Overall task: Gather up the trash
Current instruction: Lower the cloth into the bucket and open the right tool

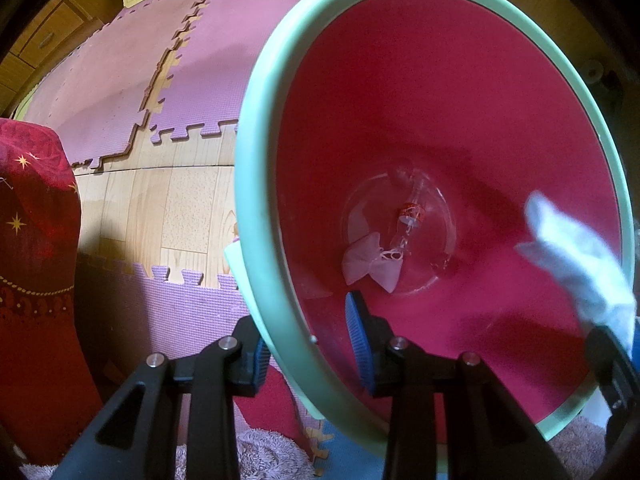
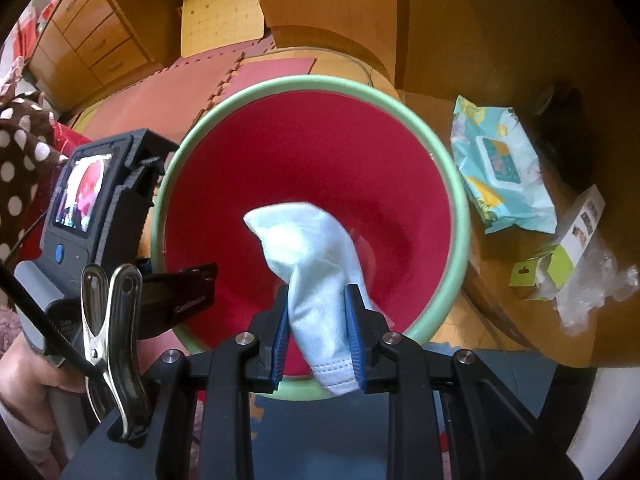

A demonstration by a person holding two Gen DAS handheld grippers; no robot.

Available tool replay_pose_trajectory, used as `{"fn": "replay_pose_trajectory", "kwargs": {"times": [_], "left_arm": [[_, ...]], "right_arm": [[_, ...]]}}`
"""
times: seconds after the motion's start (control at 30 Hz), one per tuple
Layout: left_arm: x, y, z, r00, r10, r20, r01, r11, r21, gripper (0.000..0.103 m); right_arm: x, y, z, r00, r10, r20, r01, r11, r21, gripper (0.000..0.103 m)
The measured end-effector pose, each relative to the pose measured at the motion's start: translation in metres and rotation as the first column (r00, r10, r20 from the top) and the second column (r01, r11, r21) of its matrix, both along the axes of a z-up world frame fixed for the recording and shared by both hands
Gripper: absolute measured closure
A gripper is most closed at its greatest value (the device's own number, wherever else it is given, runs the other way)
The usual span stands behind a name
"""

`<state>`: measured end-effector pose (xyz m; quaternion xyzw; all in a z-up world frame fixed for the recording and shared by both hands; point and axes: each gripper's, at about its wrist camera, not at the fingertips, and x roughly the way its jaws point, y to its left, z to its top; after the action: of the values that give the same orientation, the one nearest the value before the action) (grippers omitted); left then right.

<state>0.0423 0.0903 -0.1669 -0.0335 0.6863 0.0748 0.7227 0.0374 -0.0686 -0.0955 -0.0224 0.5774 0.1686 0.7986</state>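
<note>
A red bin with a pale green rim (image 1: 248, 200) stands on the floor. My left gripper (image 1: 308, 332) is shut on that rim, one blue pad outside and one inside. At the bin's bottom lie a pink face mask (image 1: 372, 264) and a clear plastic bottle (image 1: 412, 216) with a red label. My right gripper (image 2: 318, 320) is shut on a white face mask (image 2: 308, 240) and holds it over the bin's mouth (image 2: 456, 184). In the left wrist view the white mask (image 1: 572, 256) shows blurred at the right, inside the rim.
A wooden table (image 2: 500, 280) to the right of the bin carries a wet-wipes pack (image 2: 500, 168), a small box (image 2: 568, 248) and clear plastic wrap (image 2: 592, 292). Pink foam mats (image 1: 100, 92) cover the wood floor. A red cloth (image 1: 32, 240) hangs at the left.
</note>
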Motion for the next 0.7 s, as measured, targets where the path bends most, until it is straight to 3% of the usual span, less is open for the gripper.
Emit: {"fn": "replay_pose_trajectory", "kwargs": {"times": [0.7], "left_arm": [[0.0,0.001,0.0,1.0,-0.001,0.0,0.001,1.0,0.0,0.067]], "right_arm": [[0.003,0.014,-0.028,0.999,0.042,-0.035,-0.043,0.999,-0.02,0.077]]}}
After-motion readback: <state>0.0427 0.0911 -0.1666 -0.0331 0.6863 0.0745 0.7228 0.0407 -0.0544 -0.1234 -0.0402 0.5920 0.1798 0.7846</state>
